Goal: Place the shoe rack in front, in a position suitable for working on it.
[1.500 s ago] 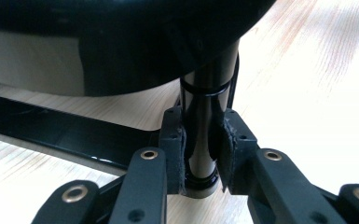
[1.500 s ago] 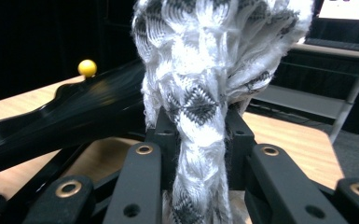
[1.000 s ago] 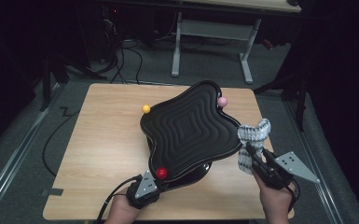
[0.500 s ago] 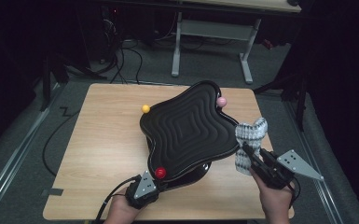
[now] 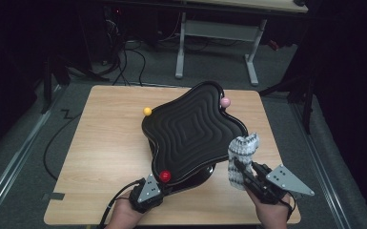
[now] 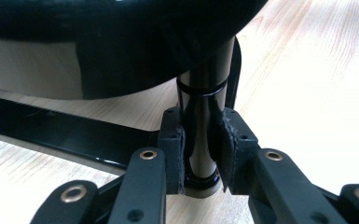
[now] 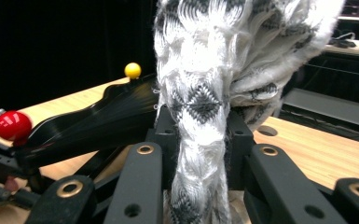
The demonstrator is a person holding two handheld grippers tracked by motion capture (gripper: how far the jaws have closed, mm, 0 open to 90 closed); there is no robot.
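A black wavy-edged tray (image 5: pixel 190 131) with ridged rings stands on a stand on the wooden table (image 5: pixel 100 152). It carries a red ball (image 5: pixel 165 176), a yellow ball (image 5: pixel 147 111) and a pink ball (image 5: pixel 225 102) at its corners. My left gripper (image 5: pixel 158 187) is shut on the black post (image 6: pixel 200 135) under the tray's near corner. My right gripper (image 5: pixel 240 169) is shut on a grey-and-white knitted cloth (image 5: pixel 240 150), held upright by the tray's right edge. In the right gripper view the cloth (image 7: pixel 205 93) fills the jaws, with the tray (image 7: pixel 98 121) at left.
The stand's black base bar (image 6: pixel 65 135) lies flat on the table under the tray. A grey desk frame (image 5: pixel 219 33) and cables (image 5: pixel 124 62) sit on the floor beyond the far edge. Bare wood lies left of the tray.
The right gripper with the cloth has edged slightly left toward the tray's edge. The left gripper and tray have stayed put.
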